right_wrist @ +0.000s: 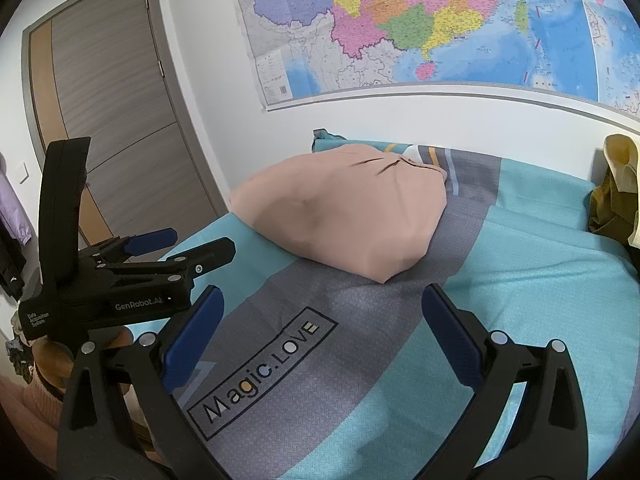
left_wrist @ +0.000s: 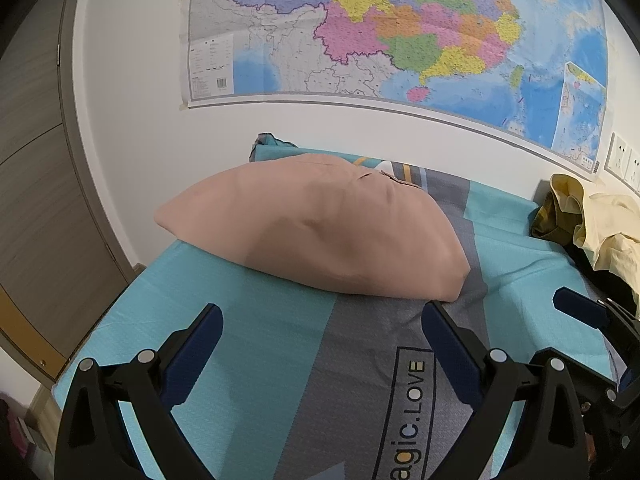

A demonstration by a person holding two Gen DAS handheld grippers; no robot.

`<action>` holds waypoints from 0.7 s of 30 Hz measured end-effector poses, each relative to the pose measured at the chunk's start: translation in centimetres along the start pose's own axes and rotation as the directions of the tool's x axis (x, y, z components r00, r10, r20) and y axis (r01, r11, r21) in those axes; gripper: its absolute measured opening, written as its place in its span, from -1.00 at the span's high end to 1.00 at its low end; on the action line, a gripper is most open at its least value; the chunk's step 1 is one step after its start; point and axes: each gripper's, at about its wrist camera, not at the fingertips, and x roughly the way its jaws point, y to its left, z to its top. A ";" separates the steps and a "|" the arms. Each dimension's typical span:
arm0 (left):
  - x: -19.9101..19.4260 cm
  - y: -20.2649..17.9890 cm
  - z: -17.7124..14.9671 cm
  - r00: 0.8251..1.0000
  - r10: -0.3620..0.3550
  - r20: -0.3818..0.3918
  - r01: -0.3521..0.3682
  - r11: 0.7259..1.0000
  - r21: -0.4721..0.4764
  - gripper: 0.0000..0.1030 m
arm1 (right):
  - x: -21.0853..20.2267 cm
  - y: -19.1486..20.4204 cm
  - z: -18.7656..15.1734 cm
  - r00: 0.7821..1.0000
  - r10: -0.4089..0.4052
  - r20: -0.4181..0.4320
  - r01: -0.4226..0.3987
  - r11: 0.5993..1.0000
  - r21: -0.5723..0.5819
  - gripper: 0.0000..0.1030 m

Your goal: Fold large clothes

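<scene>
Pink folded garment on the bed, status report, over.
Left gripper and right gripper: jaws open, empty. Pink folded cloth garment flat on teal-grey bedsheet, untouched. Path clear; cream-olive clothes pile far right.

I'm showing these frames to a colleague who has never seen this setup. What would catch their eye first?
Probably the big colourful map on the white wall, then the folded pinkish-tan garment lying on the teal and grey bedsheet below it. Next, both tools, left tool and right tool, hover open and empty over the sheet, and a heap of yellowish clothes waits at the right edge.
</scene>
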 end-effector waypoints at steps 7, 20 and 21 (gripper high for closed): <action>0.0 -0.1 0.0 1.000 0.001 0.000 -0.001 1.000 0.001 -0.87 | 0.0 0.0 -0.1 1.000 0.005 -0.003 -0.005 1.000 0.001 -0.90; 0.1 -0.2 -0.1 1.000 -0.001 -0.007 0.001 1.000 0.006 -0.87 | 0.1 0.1 -0.1 1.000 0.003 -0.007 -0.003 1.000 0.000 -0.90; 0.1 -0.2 -0.1 1.000 -0.001 -0.006 0.001 1.000 0.007 -0.87 | 0.1 0.1 -0.1 1.000 0.002 -0.006 -0.002 1.000 0.001 -0.90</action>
